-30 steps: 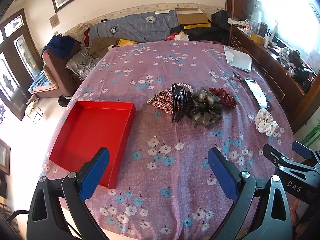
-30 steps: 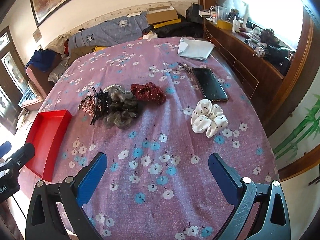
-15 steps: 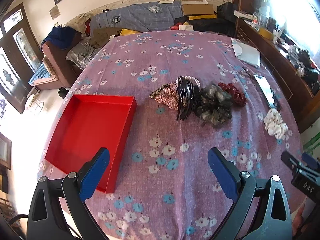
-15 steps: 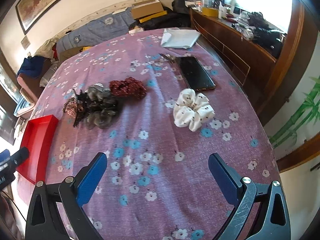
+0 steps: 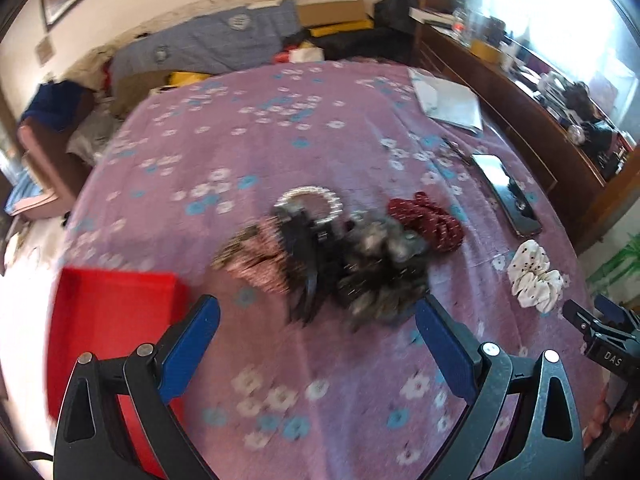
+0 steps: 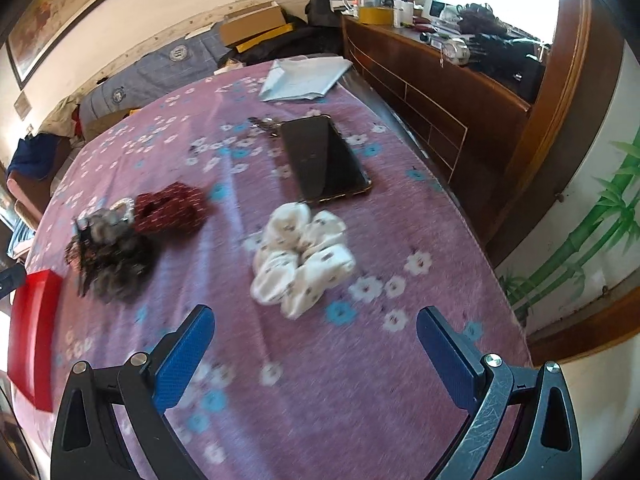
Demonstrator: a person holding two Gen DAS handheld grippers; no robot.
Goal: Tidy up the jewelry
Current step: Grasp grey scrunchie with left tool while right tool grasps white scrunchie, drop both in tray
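Hair accessories lie heaped mid-bed on a purple flowered bedspread (image 5: 280, 132): a dark scrunchie pile (image 5: 376, 268), a red scrunchie (image 5: 426, 220) and a bead ring (image 5: 310, 202) touching. The left tool (image 5: 316, 332) hovers wide and empty before the pile, a red tray (image 5: 108, 320) just beside it. The right tool (image 6: 316, 338), wide and empty, faces a white scrunchie (image 6: 302, 258). Only its view shows the black phone (image 6: 324, 158) sharply, just behind that scrunchie.

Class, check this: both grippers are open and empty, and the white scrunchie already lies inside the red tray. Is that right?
Not quite. Both grippers are open and empty, but the white scrunchie lies on the cloth near the phone, far from the red tray. The right wrist view shows it.
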